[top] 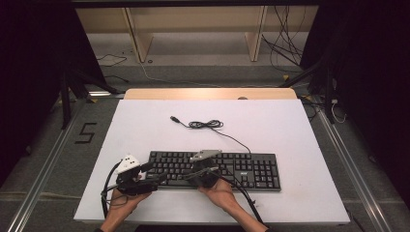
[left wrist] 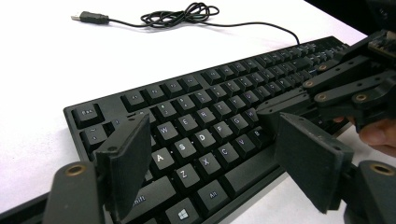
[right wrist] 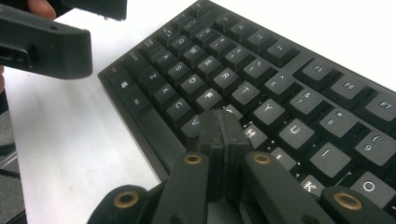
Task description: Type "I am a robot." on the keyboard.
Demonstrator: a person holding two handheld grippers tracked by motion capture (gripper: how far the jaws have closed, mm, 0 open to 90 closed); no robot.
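Black plastic keyboard (top: pixel 215 170) near front edge of white table (top: pixel 290 125). Left gripper (left wrist: pixel 210 154) jaws apart over left keys; right gripper (right wrist: pixel 223 135) jaws closed empty, tips on middle keys.

In the right gripper view the keyboard (right wrist: pixel 261 88) runs off the right edge, and the closed right tongs (right wrist: pixel 223 135) hide keys at lower centre.

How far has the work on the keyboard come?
Done: both grippers are at the keyboard. In hand: the right gripper, jaws shut, tips at the G and H keys; the left gripper open above the left keys. Left: the cable lies unplugged.
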